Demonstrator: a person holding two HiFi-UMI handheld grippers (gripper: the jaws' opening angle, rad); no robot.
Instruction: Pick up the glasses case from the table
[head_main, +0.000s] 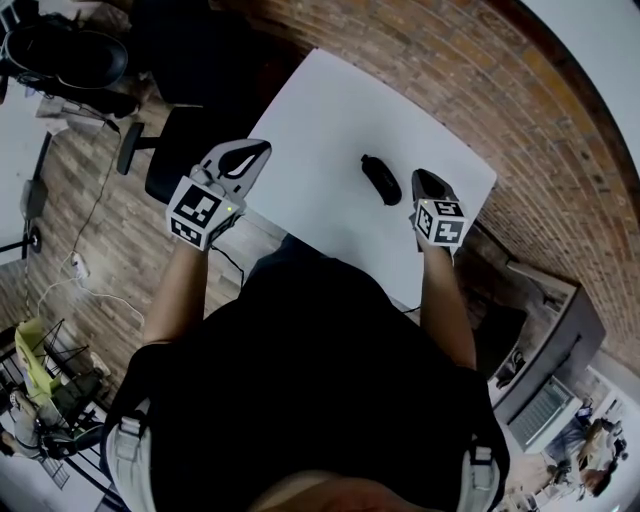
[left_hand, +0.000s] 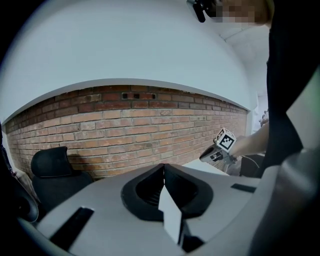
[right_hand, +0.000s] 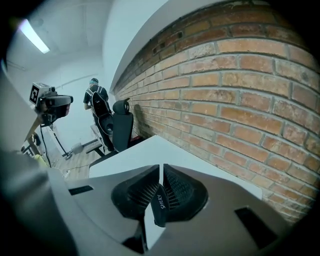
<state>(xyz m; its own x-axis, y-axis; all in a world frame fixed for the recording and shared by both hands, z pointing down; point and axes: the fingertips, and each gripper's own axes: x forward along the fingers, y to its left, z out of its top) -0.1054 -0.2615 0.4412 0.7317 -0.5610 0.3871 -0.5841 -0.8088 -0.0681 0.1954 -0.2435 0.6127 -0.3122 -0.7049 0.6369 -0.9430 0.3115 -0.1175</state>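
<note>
A black oblong glasses case (head_main: 381, 180) lies on the white table (head_main: 320, 120), right of its middle. My right gripper (head_main: 425, 182) hangs just right of the case, apart from it, jaws shut. In the right gripper view the right gripper (right_hand: 161, 170) shows its jaws meeting. A dark oblong piece with white lettering (right_hand: 159, 202) appears through the slit below them; I cannot tell for sure that it is the case. My left gripper (head_main: 252, 152) is over the table's left edge, far from the case. Seen in its own view, the left gripper (left_hand: 163, 170) is shut and empty.
A brick wall (right_hand: 240, 85) runs along the table's far side. A black office chair (head_main: 175, 150) stands at the table's left end, also seen as a chair (right_hand: 122, 125). A person (right_hand: 95, 100) stands far back. A wire rack (head_main: 50, 380) is on the floor behind me.
</note>
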